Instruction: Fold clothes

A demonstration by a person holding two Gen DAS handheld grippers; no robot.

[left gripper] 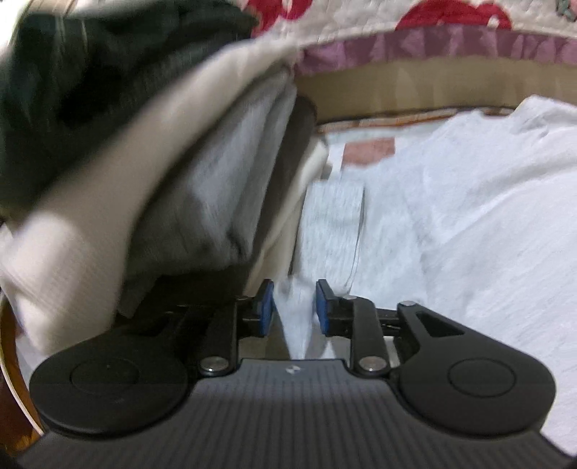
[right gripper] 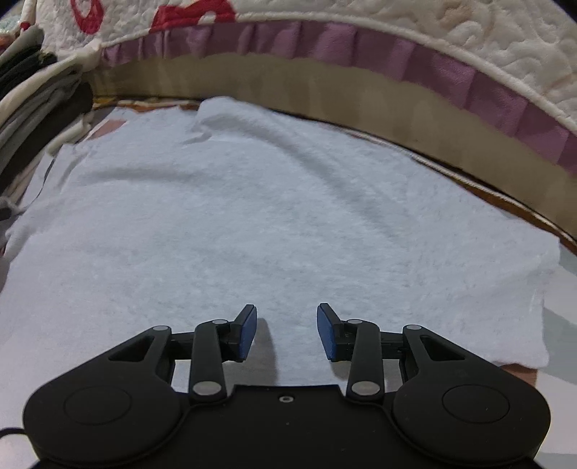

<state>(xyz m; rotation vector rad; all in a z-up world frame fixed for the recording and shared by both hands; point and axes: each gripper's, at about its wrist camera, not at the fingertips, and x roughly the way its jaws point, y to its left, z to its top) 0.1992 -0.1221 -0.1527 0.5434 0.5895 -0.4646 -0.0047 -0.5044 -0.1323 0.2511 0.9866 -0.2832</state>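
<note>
A white garment [right gripper: 252,216] lies spread flat on the surface, also seen in the left wrist view as the white garment [left gripper: 487,216]. In the left wrist view a raised fold of it [left gripper: 294,317] stands between the blue pads [left gripper: 322,306], and my left gripper [left gripper: 294,306] is shut on that fold at the garment's left edge. My right gripper [right gripper: 286,332] hovers low over the near part of the garment. It is open, with only flat cloth below its fingers. The image is motion-blurred in the left wrist view.
A stack of folded clothes [left gripper: 144,162] in dark green, cream, grey and brown rises close on the left, visible too as the stack [right gripper: 39,101]. Behind runs a tan board [right gripper: 324,93] under a quilt [right gripper: 432,29] with red flowers and a purple ruffle.
</note>
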